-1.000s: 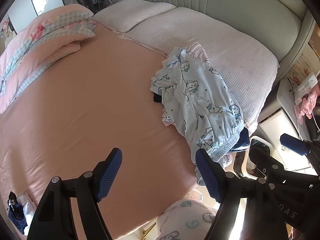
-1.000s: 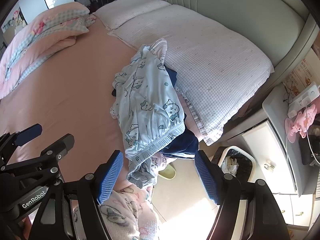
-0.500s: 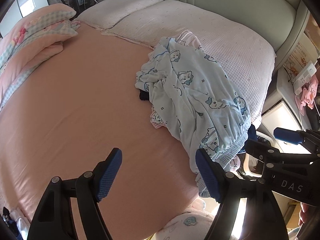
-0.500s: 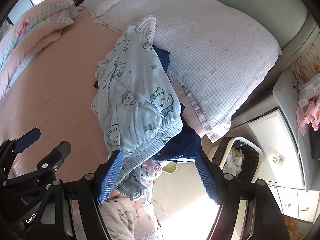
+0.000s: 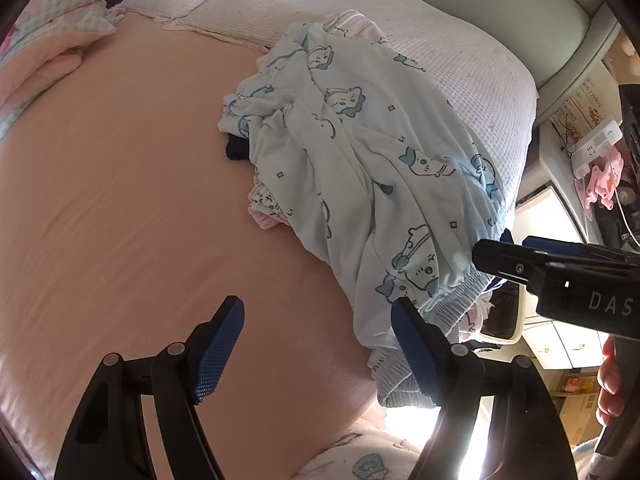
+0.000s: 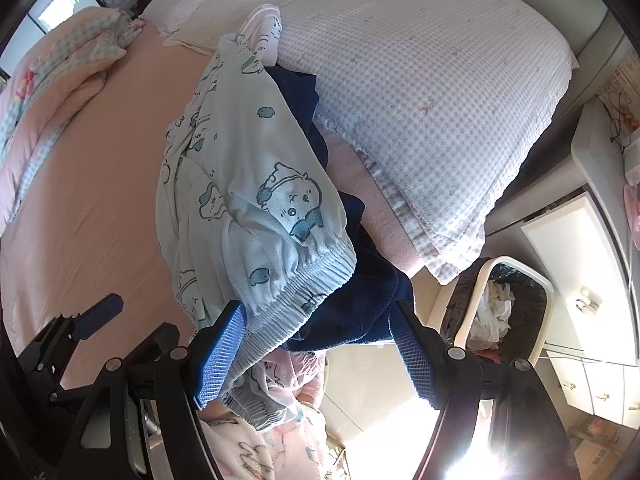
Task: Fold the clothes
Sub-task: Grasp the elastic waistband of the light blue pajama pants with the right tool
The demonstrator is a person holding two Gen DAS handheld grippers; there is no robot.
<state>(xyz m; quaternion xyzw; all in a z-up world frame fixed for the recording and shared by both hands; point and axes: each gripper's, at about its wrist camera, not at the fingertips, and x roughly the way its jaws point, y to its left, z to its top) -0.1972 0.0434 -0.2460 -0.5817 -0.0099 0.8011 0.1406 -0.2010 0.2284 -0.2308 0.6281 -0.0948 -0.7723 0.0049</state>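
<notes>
Left gripper [image 5: 318, 344]: black-framed tool with blue textured pads, jaws spread wide and empty, above the bare sheet; the right-hand pad stood at the hem of the pyjama garment, contact not determinable.
Right gripper [image 6: 318, 344]: same build, jaws released and wide; elastic waistband and navy cloth lay in the gap between the pads, neither pad seen pressing on them.
Fleece sleeve [image 6: 248, 452]: pale pink, printed, at 6 o'clock below the right gripper.
Light blue cotton pyjama garment with cartoon animal print [image 5: 360, 168]: crumpled in a heap at the bed's edge, from 1 o'clock to 4 o'clock in the left view; ribbed elastic waistband [image 6: 304, 292] hung nearest the right gripper.
Dark navy garment [image 6: 360, 292]: under the blue one, spilling over the mattress edge.
Pink striped garment [image 5: 266, 210]: partly showing beneath the heap.
Plain salmon-pink bed sheet [image 5: 120, 200]: smooth, at 9 o'clock of the heap.
White-rimmed waste bin with black liner [image 6: 508, 304]: on the floor at 3 o'clock, right view.
White chequered pillow [image 6: 420, 80]: at 12 o'clock, behind the heap.
Pink and blue folded quilt [image 5: 52, 40]: at 10 o'clock, far.
</notes>
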